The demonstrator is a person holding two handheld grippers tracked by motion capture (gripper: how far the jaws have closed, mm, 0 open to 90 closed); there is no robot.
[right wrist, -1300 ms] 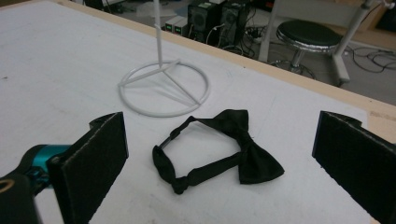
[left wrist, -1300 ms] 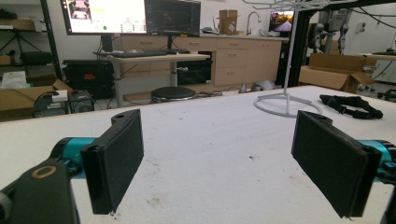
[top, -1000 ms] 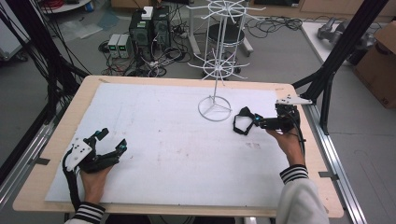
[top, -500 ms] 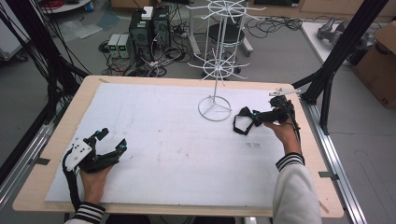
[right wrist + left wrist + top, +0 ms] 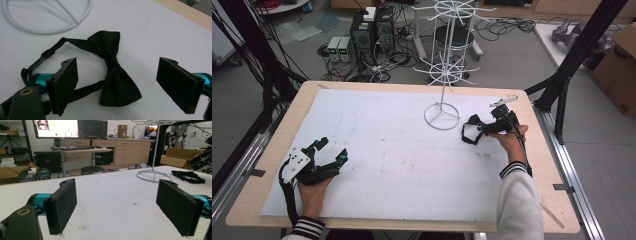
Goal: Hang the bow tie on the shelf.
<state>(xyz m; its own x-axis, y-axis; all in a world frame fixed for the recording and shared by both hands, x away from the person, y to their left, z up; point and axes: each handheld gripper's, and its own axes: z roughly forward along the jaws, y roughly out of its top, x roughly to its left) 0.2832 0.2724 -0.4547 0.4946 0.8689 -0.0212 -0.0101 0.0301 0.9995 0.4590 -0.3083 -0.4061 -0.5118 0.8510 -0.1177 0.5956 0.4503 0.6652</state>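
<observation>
Step in hand: right gripper (image 5: 117,87) lowering over black fabric bow tie with strap (image 5: 112,72), lying on white foam mat (image 5: 387,140) beside white wire stand base (image 5: 442,116). Jaws wide, just been closing, bow between pads, untouched (no grip). Next: descend, pinch knot. Left gripper (image 5: 117,205) wide open, empty.

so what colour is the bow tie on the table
Plain black, strap included; the bow tie shows best in the right gripper view.

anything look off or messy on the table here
Nothing is damaged or spilled. The black fabric bow tie lies loose on the white foam mat beside the white wire rack's ring base, its strap looped unevenly. The mat shows faint brown smudges near its middle. The right claw hovers open over the tie.
</observation>
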